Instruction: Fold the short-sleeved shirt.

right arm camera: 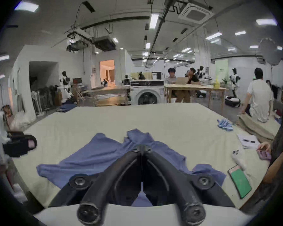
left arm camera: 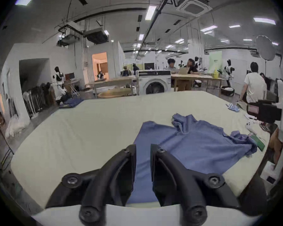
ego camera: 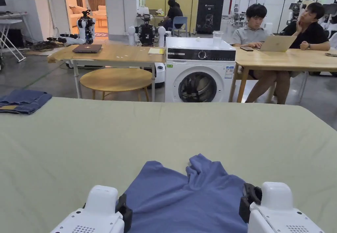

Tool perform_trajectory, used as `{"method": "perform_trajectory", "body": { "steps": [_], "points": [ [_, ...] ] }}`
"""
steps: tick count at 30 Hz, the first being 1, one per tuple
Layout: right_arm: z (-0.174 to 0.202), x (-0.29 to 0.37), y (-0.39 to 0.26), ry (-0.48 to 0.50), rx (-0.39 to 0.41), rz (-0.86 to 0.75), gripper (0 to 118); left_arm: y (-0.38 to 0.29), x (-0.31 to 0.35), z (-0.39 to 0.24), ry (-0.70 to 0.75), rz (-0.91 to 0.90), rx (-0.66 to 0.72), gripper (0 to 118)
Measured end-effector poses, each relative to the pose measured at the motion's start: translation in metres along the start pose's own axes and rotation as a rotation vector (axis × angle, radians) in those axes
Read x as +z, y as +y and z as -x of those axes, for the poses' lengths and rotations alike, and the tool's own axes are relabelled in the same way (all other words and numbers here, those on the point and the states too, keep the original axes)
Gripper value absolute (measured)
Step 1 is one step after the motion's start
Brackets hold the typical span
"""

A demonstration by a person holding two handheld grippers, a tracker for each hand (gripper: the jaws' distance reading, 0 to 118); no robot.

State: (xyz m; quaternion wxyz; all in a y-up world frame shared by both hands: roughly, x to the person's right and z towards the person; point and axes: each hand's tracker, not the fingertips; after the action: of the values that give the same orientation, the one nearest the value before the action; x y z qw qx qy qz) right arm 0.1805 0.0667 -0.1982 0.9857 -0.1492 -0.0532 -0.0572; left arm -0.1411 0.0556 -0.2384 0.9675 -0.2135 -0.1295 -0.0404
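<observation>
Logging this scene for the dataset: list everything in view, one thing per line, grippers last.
Short-sleeved shirt: one, blue, crumpled on the near part of the table.
Table: one, pale green cover.
Folded jeans: one, dark blue, far left corner of the table.
Washing machine: one, white, beyond the table.
Round stool: one, wooden, left of the washing machine.
Phone: one, green, at the table's right edge.
People: two seated behind a laptop.
Left gripper: black jaws apart, over the shirt.
Right gripper: black jaws together, over the shirt.
</observation>
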Motion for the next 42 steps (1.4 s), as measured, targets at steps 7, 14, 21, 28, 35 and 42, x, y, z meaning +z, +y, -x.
{"method": "perform_trajectory", "body": {
  "steps": [7, 14, 21, 28, 35, 42],
  "points": [
    [0.008, -0.007, -0.008, 0.008, 0.022, 0.048, 0, -0.056, 0.016, 0.084, 0.109, 0.170, 0.152, 3],
    [0.020, -0.028, -0.023, 0.005, 0.043, 0.115, 0, -0.089, 0.007, 0.154, 0.182, 0.340, 0.166, 110],
    [0.026, -0.045, -0.032, -0.001, 0.069, 0.168, 0, -0.097, -0.038, 0.163, 0.119, 0.364, 0.165, 113],
    [0.020, -0.051, -0.034, -0.019, 0.070, 0.201, 0, -0.102, -0.084, 0.159, 0.095, 0.462, 0.145, 50],
    [-0.001, -0.062, -0.028, -0.016, 0.066, 0.239, 0, -0.093, -0.061, 0.151, 0.045, 0.392, 0.225, 0],
    [-0.043, -0.137, 0.000, -0.027, 0.155, 0.327, 0, -0.064, -0.028, 0.134, 0.021, 0.314, 0.191, 0]
  ]
}}
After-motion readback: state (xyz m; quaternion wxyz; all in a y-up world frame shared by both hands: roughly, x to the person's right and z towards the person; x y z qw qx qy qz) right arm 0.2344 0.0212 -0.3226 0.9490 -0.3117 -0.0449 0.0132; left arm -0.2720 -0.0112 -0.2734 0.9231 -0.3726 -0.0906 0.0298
